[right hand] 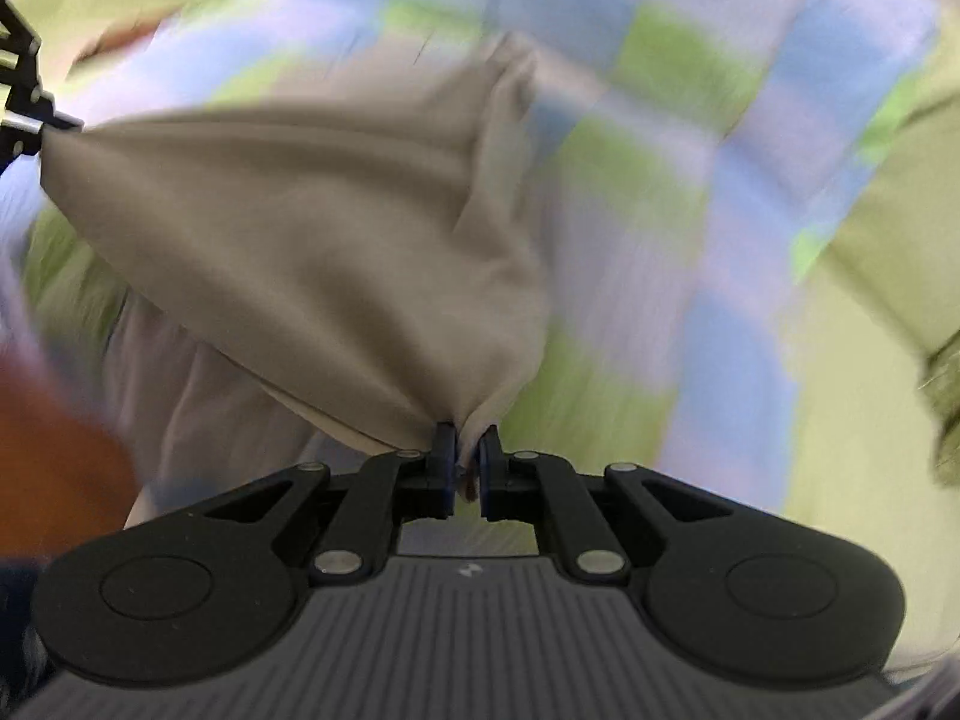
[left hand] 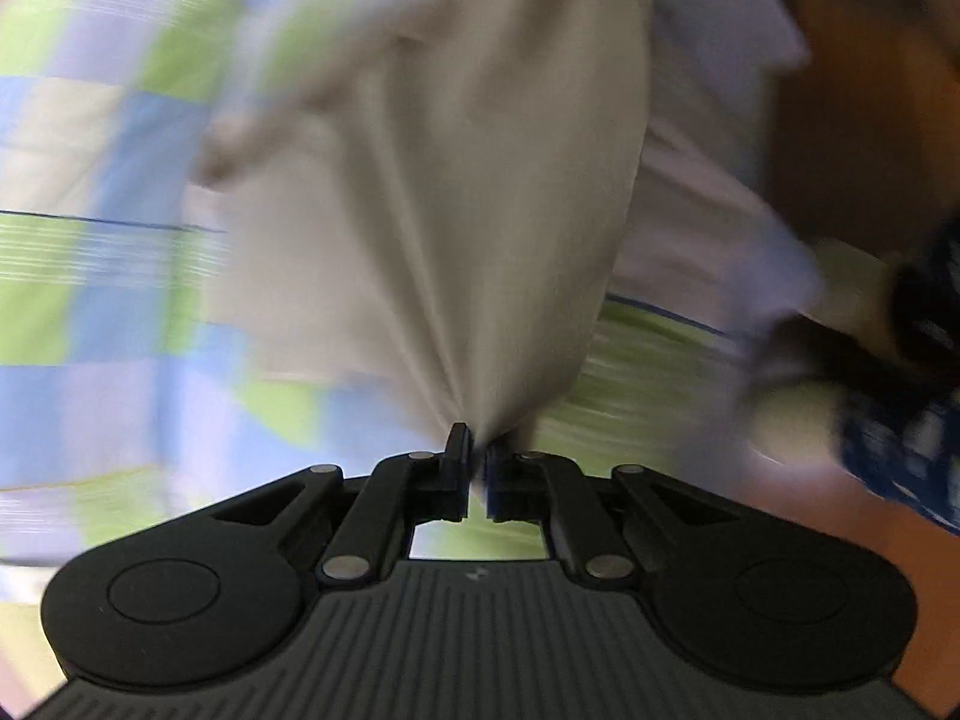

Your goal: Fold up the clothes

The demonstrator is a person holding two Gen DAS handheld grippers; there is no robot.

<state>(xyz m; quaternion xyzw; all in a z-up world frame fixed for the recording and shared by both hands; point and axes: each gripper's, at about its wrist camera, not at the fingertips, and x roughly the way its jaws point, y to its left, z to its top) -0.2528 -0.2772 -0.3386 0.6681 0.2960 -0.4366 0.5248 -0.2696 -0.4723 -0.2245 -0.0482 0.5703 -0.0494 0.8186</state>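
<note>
A beige garment [left hand: 456, 192] hangs stretched between my two grippers above a checked bedsheet. My left gripper [left hand: 478, 456] is shut on one pinched corner of it. My right gripper [right hand: 467, 450] is shut on another corner of the same beige garment [right hand: 300, 228]. In the right wrist view the cloth runs taut to the far left, where the left gripper [right hand: 24, 120] shows at the frame edge. In the left wrist view the right gripper is a dark blur [left hand: 828, 354] at the right. Both views are motion-blurred.
A bedsheet checked in green, blue and white [left hand: 108, 276] lies under the garment and also fills the right wrist view [right hand: 690, 240]. A brown wooden surface [left hand: 870, 138] is at the right. A blue patterned sleeve [left hand: 912, 438] is at the right edge.
</note>
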